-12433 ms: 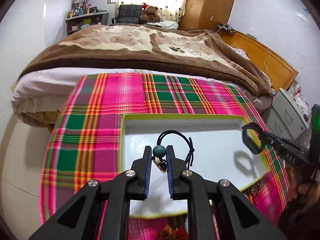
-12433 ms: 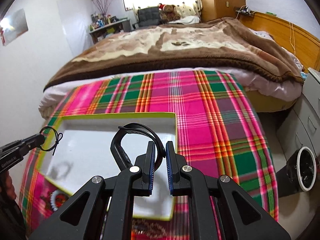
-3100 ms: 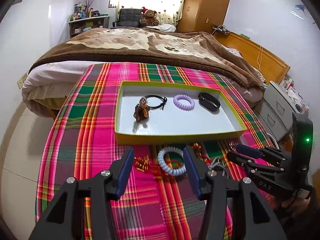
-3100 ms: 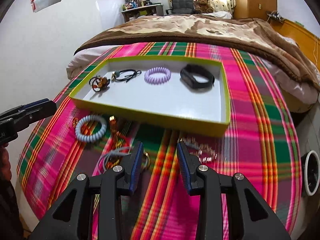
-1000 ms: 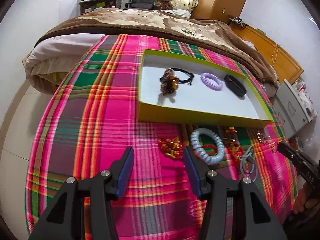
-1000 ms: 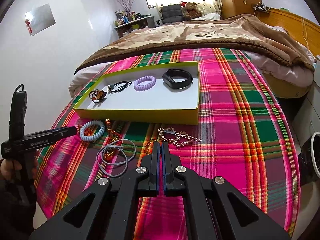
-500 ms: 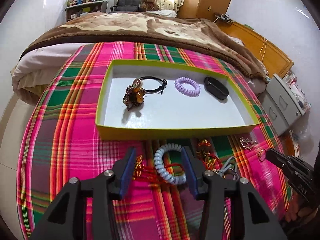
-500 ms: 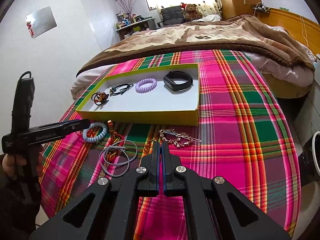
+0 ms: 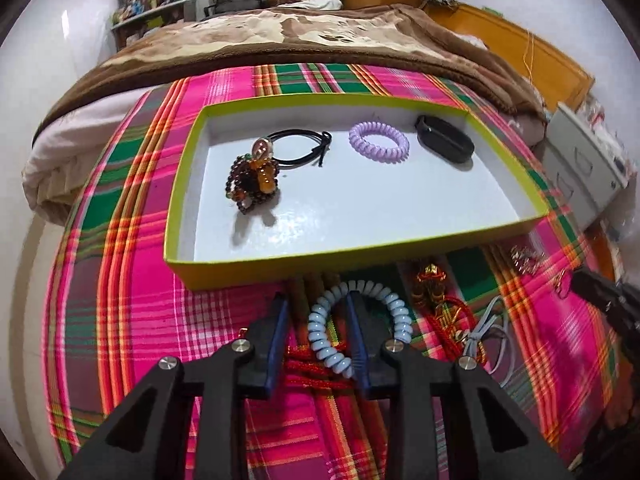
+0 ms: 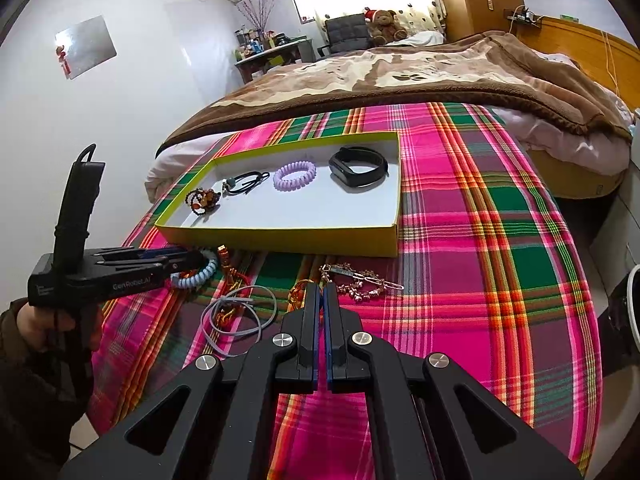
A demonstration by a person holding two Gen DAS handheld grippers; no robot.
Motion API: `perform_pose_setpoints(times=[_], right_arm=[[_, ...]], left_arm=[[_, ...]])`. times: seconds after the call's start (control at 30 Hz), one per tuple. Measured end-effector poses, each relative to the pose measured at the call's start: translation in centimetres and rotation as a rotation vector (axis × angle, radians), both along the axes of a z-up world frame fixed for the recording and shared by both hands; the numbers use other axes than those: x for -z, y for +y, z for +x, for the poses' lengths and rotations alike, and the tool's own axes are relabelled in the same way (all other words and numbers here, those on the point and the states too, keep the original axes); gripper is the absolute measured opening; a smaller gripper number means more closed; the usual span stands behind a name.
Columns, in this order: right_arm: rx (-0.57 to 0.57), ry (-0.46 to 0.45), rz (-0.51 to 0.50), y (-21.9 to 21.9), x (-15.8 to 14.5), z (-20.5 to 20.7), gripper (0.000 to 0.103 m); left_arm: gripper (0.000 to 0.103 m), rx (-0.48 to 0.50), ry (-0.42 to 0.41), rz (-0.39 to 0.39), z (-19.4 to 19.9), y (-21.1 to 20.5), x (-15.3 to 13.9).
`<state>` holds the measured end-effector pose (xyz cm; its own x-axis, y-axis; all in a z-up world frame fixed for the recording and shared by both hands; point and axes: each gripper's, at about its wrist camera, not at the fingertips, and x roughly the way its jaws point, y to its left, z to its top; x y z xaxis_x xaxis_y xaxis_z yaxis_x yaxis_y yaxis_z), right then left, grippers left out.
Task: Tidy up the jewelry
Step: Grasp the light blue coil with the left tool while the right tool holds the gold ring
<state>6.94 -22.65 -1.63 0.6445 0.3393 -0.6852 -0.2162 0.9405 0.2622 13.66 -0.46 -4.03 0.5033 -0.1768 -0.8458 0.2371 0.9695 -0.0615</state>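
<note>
Below the yellow-green tray (image 9: 280, 258), on the plaid cloth (image 9: 120, 312), the left gripper (image 9: 316, 308) is closing around one side of the pale blue coil bracelet (image 9: 396, 316), its right finger hiding part of the coil; farther right, the right gripper (image 10: 321, 292) hangs fully closed, empty

Left wrist view: close above the counter, angled steeply down, facing the green-rimmed tray (image 9: 372, 246); right wrist view: farther back, right of the tray (image 10: 280, 236), shallower; both share tray, plaid cloth (image 9: 120, 312), bed.
</note>
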Motion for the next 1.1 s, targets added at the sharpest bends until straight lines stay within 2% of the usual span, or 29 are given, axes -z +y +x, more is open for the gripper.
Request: perform_pose_setpoints(times=[0.1, 0.17, 0.23, 0.33, 0.53, 0.9, 1.1], right_arm=[[0.002, -0.001, 0.005, 0.0, -0.1, 0.1, 0.001], [0.002, -0.004, 0.005, 0.0, -0.1, 0.1, 0.001], [0.003, -0.004, 0.006, 0.0, -0.1, 0.1, 0.001], [0.004, -0.001, 0.009, 0.0, -0.1, 0.1, 0.001], [0.002, -0.011, 0.01, 0.1, -0.4, -0.1, 0.001], [0.006, -0.044, 0.011, 0.2, -2.0, 0.0, 0.001], [0.009, -0.073, 0.007, 0.3, -3.5, 1.3, 0.001]], left_arm=[[0.029, 0.028, -0.008, 0.049, -0.2, -0.5, 0.0], [0.019, 0.039, -0.014, 0.073, -0.2, -0.7, 0.0], [0.011, 0.047, -0.014, 0.065, -0.1, -0.6, -0.2], [0.01, 0.044, -0.019, 0.066, -0.1, -0.7, -0.3], [0.01, 0.023, -0.052, 0.007, -0.9, 0.0, -1.4], [0.01, 0.03, -0.11, -0.079, -2.3, 0.9, -4.8], [0.01, 0.029, -0.141, -0.101, -1.0, 0.7, -6.5]])
